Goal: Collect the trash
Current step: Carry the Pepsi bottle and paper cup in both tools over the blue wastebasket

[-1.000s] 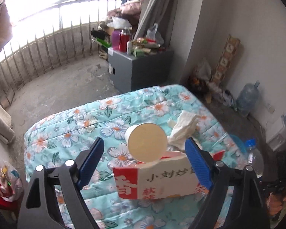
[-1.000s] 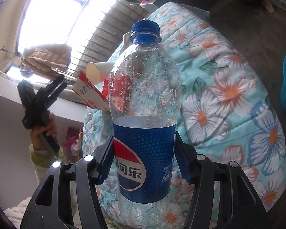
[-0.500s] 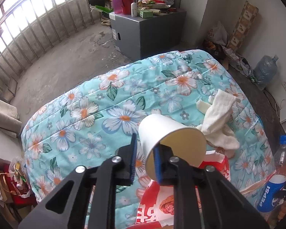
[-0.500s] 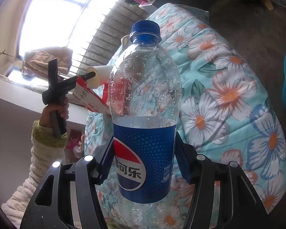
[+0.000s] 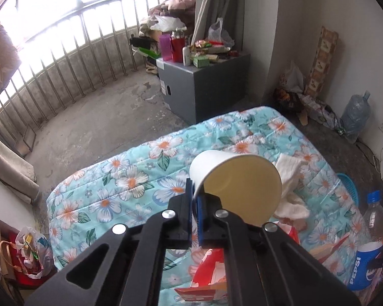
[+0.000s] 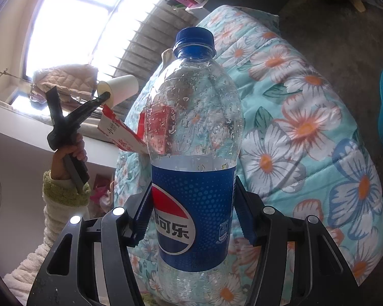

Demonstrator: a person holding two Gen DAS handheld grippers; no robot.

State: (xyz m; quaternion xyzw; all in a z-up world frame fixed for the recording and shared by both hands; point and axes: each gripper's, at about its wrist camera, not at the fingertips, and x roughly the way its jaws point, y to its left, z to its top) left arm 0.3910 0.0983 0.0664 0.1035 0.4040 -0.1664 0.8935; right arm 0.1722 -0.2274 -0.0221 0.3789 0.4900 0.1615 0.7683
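— While the left gripper point(image 5: 195, 205) points down over the bed, what sits between its blue pads?

— The rim wall of a white paper cup point(image 5: 236, 185) with a cream inside. The jaws have just been closing and now stand pinched almost together on that thin wall, with the cup tilted on its side, mouth toward the camera, lifted clear of the quilt.

— And the right gripper point(image 6: 194, 219)?

— It clamps a clear plastic Pepsi bottle with a blue label and blue cap point(image 6: 194, 153), gripping it at the label, jaws about halfway apart. The bottle stands upright in the grip and looks nearly empty, with droplets inside.

— What lies just below the cup?

— A red-and-white paper box with printed characters point(image 5: 209, 275) on the turquoise floral quilt point(image 5: 120, 178), and beside it crumpled white tissue point(image 5: 291, 178). In the right wrist view the person's hand point(image 6: 69, 153), in a fuzzy cream sleeve with a green cuff point(image 6: 61, 196), raises the cup above that box.

— Farther out?

— A blue plastic basket point(image 5: 348, 186) stands on the floor by the bed's right edge. Beyond the bed a grey cabinet point(image 5: 204, 86) carries bottles and packets, a large water jug point(image 5: 356, 117) stands by the wall, and metal railings point(image 5: 71, 58) run along the bright window.
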